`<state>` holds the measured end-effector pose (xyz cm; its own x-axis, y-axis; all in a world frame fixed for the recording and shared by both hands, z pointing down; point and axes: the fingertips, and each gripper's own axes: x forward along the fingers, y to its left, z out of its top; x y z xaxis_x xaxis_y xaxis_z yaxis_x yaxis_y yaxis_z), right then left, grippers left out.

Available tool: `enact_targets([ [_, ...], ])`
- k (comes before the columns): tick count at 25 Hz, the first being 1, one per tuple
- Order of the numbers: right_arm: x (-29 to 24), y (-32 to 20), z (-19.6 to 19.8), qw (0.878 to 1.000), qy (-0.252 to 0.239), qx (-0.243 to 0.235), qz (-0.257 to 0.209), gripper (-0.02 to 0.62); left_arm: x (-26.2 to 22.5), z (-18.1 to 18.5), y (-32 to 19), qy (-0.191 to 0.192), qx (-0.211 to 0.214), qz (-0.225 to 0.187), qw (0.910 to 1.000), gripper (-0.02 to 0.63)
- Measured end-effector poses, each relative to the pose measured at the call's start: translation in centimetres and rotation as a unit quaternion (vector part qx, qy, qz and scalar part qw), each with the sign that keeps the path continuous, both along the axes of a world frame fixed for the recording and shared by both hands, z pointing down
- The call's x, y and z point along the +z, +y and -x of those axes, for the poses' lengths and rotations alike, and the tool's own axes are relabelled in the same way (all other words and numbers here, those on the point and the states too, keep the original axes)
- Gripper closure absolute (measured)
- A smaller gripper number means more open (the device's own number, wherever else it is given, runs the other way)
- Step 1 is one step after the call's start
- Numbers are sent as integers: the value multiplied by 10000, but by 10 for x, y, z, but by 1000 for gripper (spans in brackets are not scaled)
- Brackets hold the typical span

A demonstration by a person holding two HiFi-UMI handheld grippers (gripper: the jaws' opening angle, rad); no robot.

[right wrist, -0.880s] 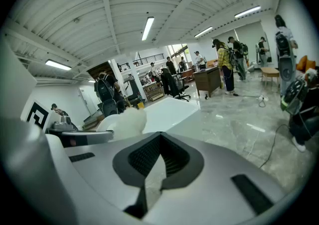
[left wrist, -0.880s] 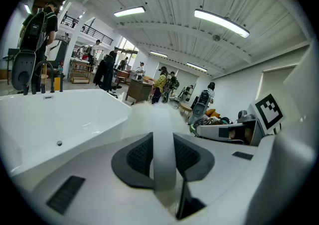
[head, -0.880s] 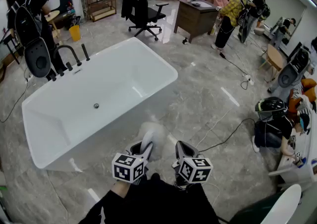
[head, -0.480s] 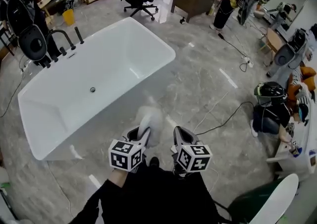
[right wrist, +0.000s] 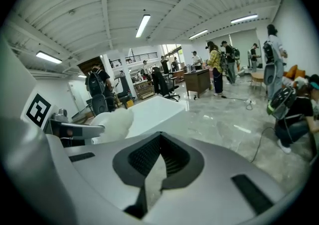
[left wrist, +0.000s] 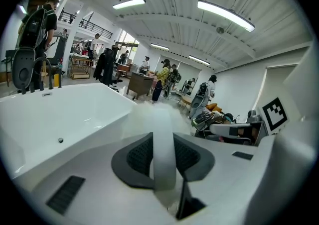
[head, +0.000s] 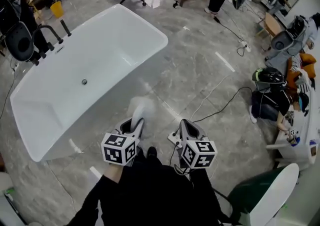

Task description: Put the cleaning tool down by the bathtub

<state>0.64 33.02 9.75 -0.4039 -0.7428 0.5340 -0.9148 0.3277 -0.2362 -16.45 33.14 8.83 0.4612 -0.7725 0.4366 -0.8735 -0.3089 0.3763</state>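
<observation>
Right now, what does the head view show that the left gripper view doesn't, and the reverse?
Head view only: the black floor cable and the person's dark sleeves. Left gripper view only: ceiling lights, and the left gripper with its fingers closed on the handle of the cleaning tool. Both: the white bathtub, its drain, and the tool's fluffy head.

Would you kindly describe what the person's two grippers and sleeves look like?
The left gripper and right gripper are light grey with dark ribbed pads, each carrying a white cube of black square markers. Both sleeves are black.
</observation>
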Motion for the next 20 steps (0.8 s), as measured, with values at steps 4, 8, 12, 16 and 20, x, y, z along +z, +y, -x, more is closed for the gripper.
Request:
enact_targets([
  [4,7,-16,-52,9976,-82,655,186,595,-2,-7,-24,-122,24,-56,9999,509],
  [8,11,-13,-91,9931,-84,1110,364,595,-1,-25,-36,-252,119,-41,9996,509],
  [12,15,-14,-91,9950,37,920,384,595,-3,-41,-49,-347,210,-104,9991,511],
  [16,16,-22,-86,9961,49,799,378,595,-7,-53,-68,-361,288,-179,9988,509],
  [20,19,-34,-87,9962,42,776,392,595,0,-63,-85,-390,400,-127,9984,509],
])
